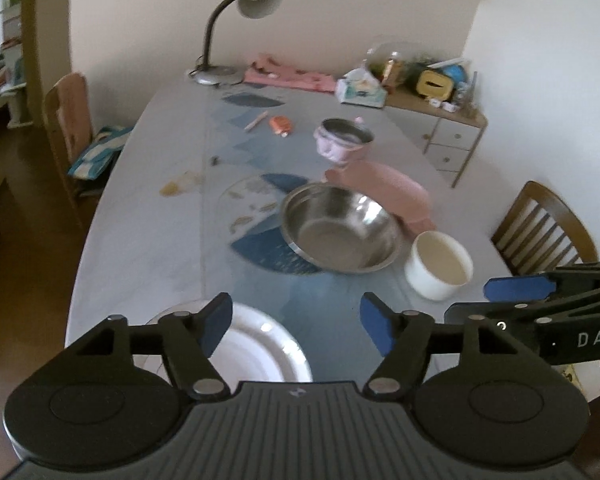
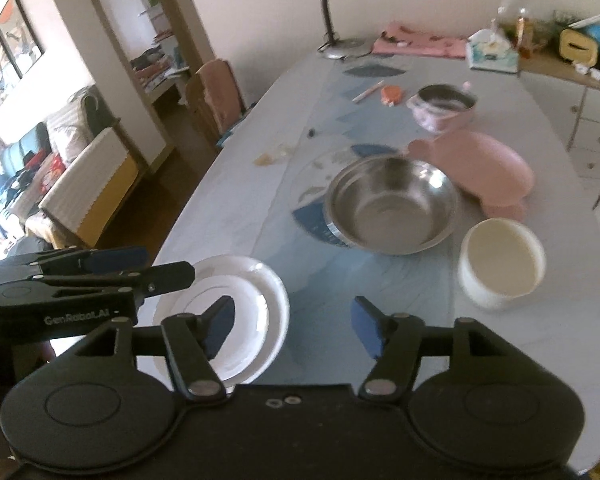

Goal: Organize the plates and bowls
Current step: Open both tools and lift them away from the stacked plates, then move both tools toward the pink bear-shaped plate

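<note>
Two white plates (image 1: 260,344) (image 2: 240,300) lie stacked at the near edge of the table. Beyond them stands a large steel bowl (image 1: 340,228) (image 2: 392,204), with a white bowl (image 1: 440,264) (image 2: 500,264) to its right. A pink bear-shaped plate (image 1: 388,192) (image 2: 488,168) lies behind the steel bowl, and a small pink bowl with a steel liner (image 1: 344,140) (image 2: 444,108) farther back. My left gripper (image 1: 296,316) (image 2: 160,266) hovers open above the plates, holding nothing. My right gripper (image 2: 292,320) (image 1: 488,300) is open over bare table just right of the plates, with nothing between its pads.
A desk lamp (image 1: 224,40), a pink cloth (image 1: 292,76) and a tissue box (image 1: 360,88) sit at the table's far end. An orange item (image 1: 280,124) and a pen (image 1: 256,121) lie mid-table. Wooden chairs (image 1: 540,228) (image 1: 70,120) flank the table; a side cabinet (image 1: 448,136) stands right.
</note>
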